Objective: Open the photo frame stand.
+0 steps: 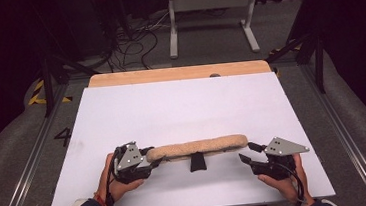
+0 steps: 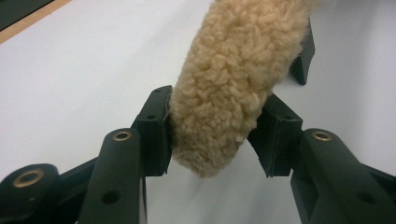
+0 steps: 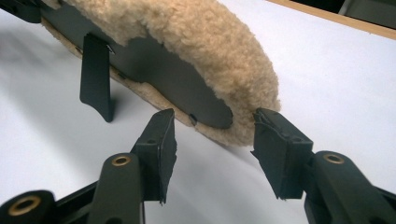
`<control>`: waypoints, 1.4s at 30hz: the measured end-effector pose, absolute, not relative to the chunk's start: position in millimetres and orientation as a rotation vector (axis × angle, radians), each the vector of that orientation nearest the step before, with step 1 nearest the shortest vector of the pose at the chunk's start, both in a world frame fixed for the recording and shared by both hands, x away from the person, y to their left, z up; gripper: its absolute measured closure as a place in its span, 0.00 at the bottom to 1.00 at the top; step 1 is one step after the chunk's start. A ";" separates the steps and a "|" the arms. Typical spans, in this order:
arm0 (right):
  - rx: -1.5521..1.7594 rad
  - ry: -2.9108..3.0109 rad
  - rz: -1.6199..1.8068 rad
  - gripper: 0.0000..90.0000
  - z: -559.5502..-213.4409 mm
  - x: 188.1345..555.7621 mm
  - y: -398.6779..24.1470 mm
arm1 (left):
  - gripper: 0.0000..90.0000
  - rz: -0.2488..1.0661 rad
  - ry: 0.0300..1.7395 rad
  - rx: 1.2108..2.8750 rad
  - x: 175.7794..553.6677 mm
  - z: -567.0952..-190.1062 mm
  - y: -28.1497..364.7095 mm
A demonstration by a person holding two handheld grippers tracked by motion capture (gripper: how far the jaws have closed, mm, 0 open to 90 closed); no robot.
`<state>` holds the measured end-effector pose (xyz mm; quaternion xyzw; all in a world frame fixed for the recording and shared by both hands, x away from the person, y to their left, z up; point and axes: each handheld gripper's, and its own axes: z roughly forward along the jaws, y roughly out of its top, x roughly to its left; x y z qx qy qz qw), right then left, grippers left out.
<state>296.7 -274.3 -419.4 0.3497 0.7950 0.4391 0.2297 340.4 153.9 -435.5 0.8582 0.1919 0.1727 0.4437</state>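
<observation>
A: How will that fleece pad [image 1: 198, 147] handle?

B: Light and squashy outside, with what looks like a stiff dark backing and a strap [image 3: 95, 77] underneath. It lies across the near part of the white table [image 1: 181, 108]. Your left gripper [image 2: 212, 135] clamps one end.

A: And my right gripper [image 3: 215, 140]?

B: Half open and empty, just off the other end. Grip there, pile and backing together.

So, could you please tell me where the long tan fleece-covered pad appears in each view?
High view: the long tan fleece-covered pad lies across the lower middle of the white table.
Left gripper view: centre, rising to the top, its near end between the jaws.
Right gripper view: upper left to centre.
Shared landmark: the black strap under the pad.
</observation>
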 end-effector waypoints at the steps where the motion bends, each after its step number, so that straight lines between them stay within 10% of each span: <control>1: 0.960 2.184 1.210 0.55 -420.0 297.3 -273.9 | 0.60 0.429 0.468 2.130 340.0 -435.4 154.3; 42: 1.003 2.163 1.201 0.60 -423.1 321.1 -272.5 | 0.62 0.405 0.429 2.119 341.2 -434.1 158.2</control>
